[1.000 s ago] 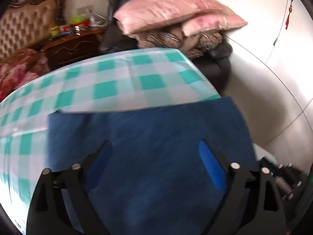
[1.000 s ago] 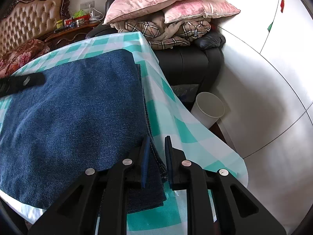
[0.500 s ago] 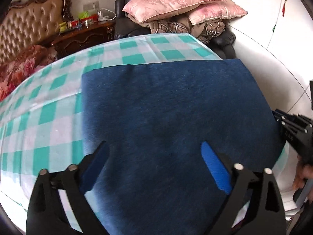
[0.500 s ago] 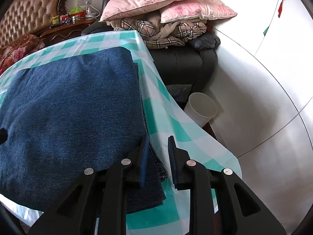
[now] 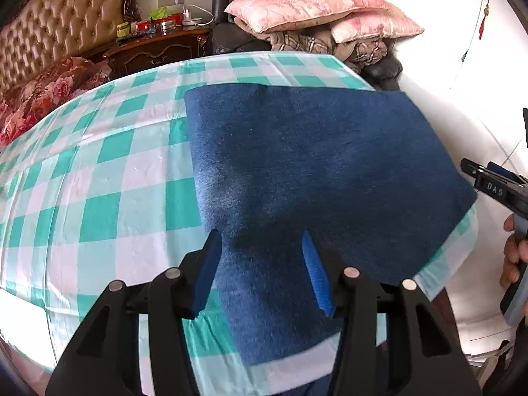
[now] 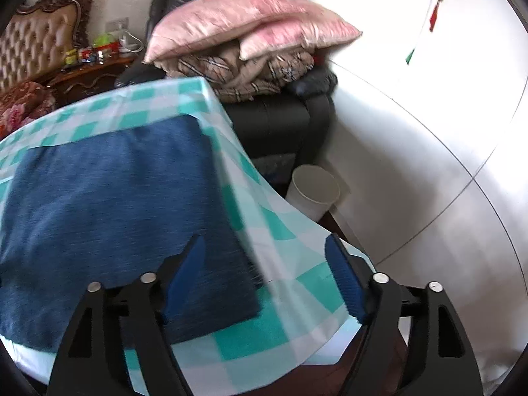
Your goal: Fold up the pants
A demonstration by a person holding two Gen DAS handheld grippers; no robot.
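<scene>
- On the surface draped with a teal-and-white checked cloth [image 5: 109,198]: folded dark blue denim pants [image 5: 313,171], lying flat as a rectangular stack toward the cloth's right-hand corner; in the right wrist view the same pants [image 6: 109,204] show stacked layers along their near right edge, which stops short of the cloth's overhanging border.
- Left gripper [image 5: 260,264]: black frame, blue pads, angled down over the near left part of the pants; jaws closing, denim seen between the two fingers, pads not yet pressing on it.
- Right gripper [image 6: 264,274]: black frame, blue pads, above the near right corner of the pants; jaws opening and spread wide, left finger over denim, right finger over checked cloth, nothing pinched.
- Same right gripper, seen from the left wrist view at the frame's right edge [image 5: 495,188]: a black tool body off the right edge of the pants, with a person's hand [image 5: 513,257] around its handle.
- Beyond the surface: black leather armchair [image 6: 280,122] carrying two pink satin pillows [image 6: 244,23] atop plaid bedding [image 6: 244,69].
- Floor beside armchair: white round bin [image 6: 313,194], open-topped.
- Far left: tufted tan headboard with carved dark wood frame [image 5: 62,23]; red floral bedspread [image 5: 43,95]; dark wooden nightstand [image 5: 158,49] with small items, too small to identify.
- Right side: white panelled wall [image 6: 429,115].
</scene>
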